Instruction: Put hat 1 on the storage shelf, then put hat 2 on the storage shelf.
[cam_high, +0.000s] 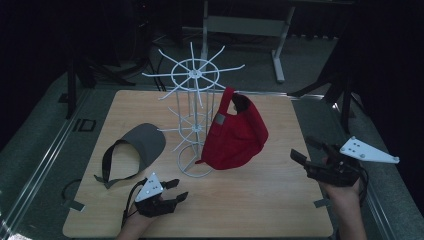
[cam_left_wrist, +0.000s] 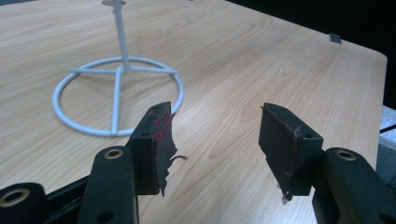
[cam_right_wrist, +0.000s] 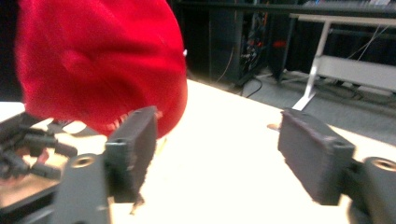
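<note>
Meanwhile, at the wooden table (cam_high: 280, 210), we held a gripper in each hand with nothing caught in either. Our left gripper (cam_high: 176, 190) hovered low over the near left part of the tabletop, its jaws standing apart and empty; in the left gripper view they framed bare wood, with the ring base of the white wire rack (cam_left_wrist: 116, 98) just beyond them. Our right gripper (cam_high: 306, 152) sat off the near right edge of the table, pointed left toward the red cap (cam_high: 235, 132), its jaws spread wide with nothing between them. In the right gripper view the cap filled the upper left, blurred, a little way beyond the left jaw and clear of both pads.

The cap hung by its back strap from an arm of the rack (cam_high: 195, 105), which stood at the middle of the table, slightly toward the far side. The cap's crown drooped to the rack's right, its lower edge close above the tabletop. A grey visor (cam_high: 142, 142) with a dark strap lay flat on the table to the left of the rack, just beyond our left gripper and apart from it.
</note>
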